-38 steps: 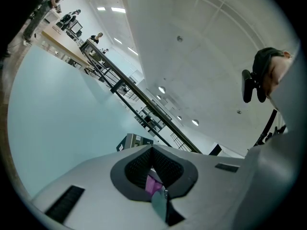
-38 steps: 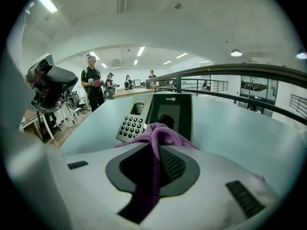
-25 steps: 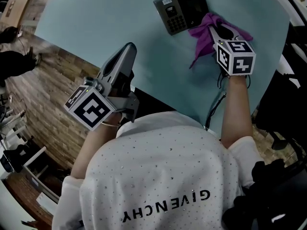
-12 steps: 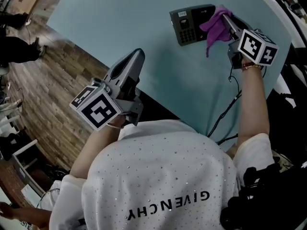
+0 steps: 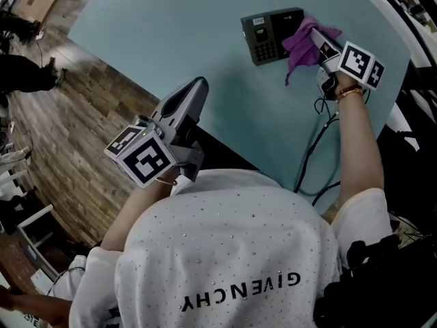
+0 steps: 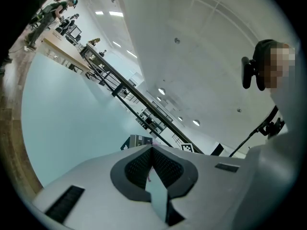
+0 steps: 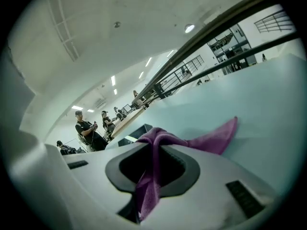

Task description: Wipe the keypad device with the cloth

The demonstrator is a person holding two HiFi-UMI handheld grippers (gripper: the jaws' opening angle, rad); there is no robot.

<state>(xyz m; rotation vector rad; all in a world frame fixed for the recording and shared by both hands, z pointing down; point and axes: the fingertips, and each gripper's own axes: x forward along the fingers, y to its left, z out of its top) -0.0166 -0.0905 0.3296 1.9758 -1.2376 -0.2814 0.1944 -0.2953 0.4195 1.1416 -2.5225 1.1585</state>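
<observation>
Head view, right claw: the right claw [image 5: 316,38] is shut on a purple cloth [image 5: 300,46], which bunches at its tips and hangs down just below them.
Head view, keypad device: the keypad device [image 5: 268,34] lies flat on the pale blue table [image 5: 171,39], right at the tips of the right claw. The cloth lies against the side of the device nearest that claw.
Head view, left claw: the left claw [image 5: 196,86] is held over the near table edge, well apart from the device, with nothing in it.
Head view, cable: a dark cable [image 5: 311,149] trails over the table behind the right claw.
Left claw view, jaws: the left claw [image 6: 152,151] has its tips pressed together and grips nothing. The keypad device [image 6: 136,140] shows small, far ahead of the tips.
Right claw view, jaws: the right claw [image 7: 156,150] pinches the cloth [image 7: 211,138] tightly. One flap fans out past the tips and a tail runs back down between the pads.
Right claw view, keypad device: the keypad device [image 7: 136,133] sits just beyond the tips, slightly to one side.
Progress: the cloth is gripped and brought to the device, so wiping looks under way or about to begin. The keypad half farthest from the claw is uncovered and probably remains to be wiped. How much is already clean cannot be told.
</observation>
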